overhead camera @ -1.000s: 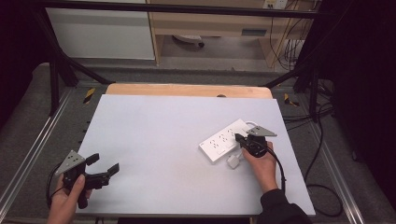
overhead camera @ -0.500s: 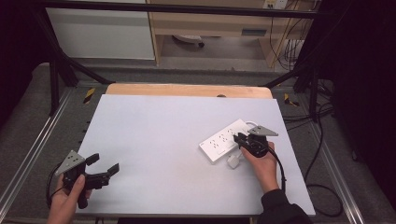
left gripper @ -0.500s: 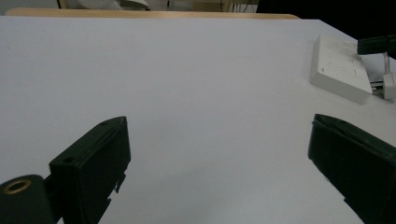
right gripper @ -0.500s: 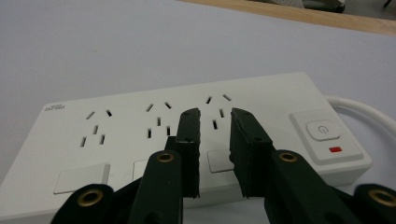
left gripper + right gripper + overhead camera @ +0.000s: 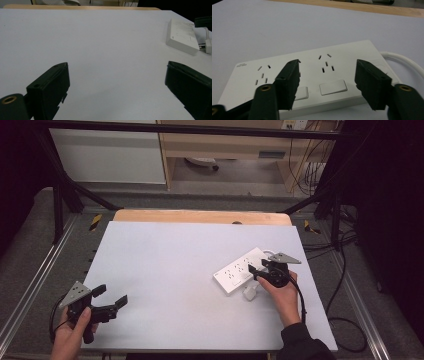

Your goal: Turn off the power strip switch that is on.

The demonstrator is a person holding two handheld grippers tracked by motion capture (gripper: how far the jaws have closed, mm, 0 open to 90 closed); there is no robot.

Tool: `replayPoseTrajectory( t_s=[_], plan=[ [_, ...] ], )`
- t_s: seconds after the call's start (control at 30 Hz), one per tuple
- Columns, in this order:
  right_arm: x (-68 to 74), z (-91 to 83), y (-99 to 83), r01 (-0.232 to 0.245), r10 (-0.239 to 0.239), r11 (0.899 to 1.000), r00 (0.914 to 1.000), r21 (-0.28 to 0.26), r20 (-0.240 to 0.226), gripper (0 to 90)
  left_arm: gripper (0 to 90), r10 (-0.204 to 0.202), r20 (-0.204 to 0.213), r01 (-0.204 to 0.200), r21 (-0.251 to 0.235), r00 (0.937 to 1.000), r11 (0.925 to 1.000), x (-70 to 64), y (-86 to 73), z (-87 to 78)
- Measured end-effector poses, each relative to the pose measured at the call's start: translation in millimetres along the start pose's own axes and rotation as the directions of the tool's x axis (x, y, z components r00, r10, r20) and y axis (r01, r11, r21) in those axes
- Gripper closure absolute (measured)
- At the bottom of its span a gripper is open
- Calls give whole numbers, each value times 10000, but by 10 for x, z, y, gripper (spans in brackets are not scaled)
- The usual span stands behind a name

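Item one, a white power strip (image 5: 241,270), is laid flat and set at a slant on the right half of the pale worktop (image 5: 175,255), its socket face turned up; several groups of socket slots and two rectangular rocker switches are seen along it in the right gripper view (image 5: 312,72), and a white cable (image 5: 404,61) is seen leaving its far right end. Item two, a small white plug (image 5: 250,293), is placed on the worktop just beside the near edge of the strip. Item three, the right hand-held gripper (image 5: 263,271), is held by a hand (image 5: 281,292) above the near right part of the strip, its jaws spread apart with nothing between them, the switches and one socket group being framed between them in its own view; whether the jaw tips are touching the strip cannot be told. Item four, the left hand-held gripper (image 5: 111,298), is held by the other hand (image 5: 70,335) at the near left corner of the worktop, well apart from the strip, its jaws likewise spread wide and empty over bare surface, with the strip (image 5: 182,37) seen far off at the upper right of its view
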State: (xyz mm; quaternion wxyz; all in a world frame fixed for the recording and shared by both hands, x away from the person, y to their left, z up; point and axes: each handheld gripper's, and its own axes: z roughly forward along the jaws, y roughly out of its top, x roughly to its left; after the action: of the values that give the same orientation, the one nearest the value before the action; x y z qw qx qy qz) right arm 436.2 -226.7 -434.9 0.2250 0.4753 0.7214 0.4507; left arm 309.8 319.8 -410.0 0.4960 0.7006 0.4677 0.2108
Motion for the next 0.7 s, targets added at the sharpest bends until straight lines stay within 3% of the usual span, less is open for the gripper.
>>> replayPoseTrajectory(
  t_s=[0.2,0.3,0.53,0.7],
  plan=[
    [21,-12,70,-62,63,10000,9996,-19,272,152,57,-60,-61,60,-7,10000,10000,8,-6,-2],
    [53,-9,136,237,-232,9997,9984,-94,518,82,57,-48,-71,48,39,10000,10000,8,-7,2],
    [108,25,203,299,-303,9995,9982,81,510,39,57,-35,-66,36,63,10000,10000,14,-11,10],
    [124,-7,301,192,-182,9998,9965,-111,814,49,57,-71,-60,72,135,10000,9999,9,-19,23]
  ],
)
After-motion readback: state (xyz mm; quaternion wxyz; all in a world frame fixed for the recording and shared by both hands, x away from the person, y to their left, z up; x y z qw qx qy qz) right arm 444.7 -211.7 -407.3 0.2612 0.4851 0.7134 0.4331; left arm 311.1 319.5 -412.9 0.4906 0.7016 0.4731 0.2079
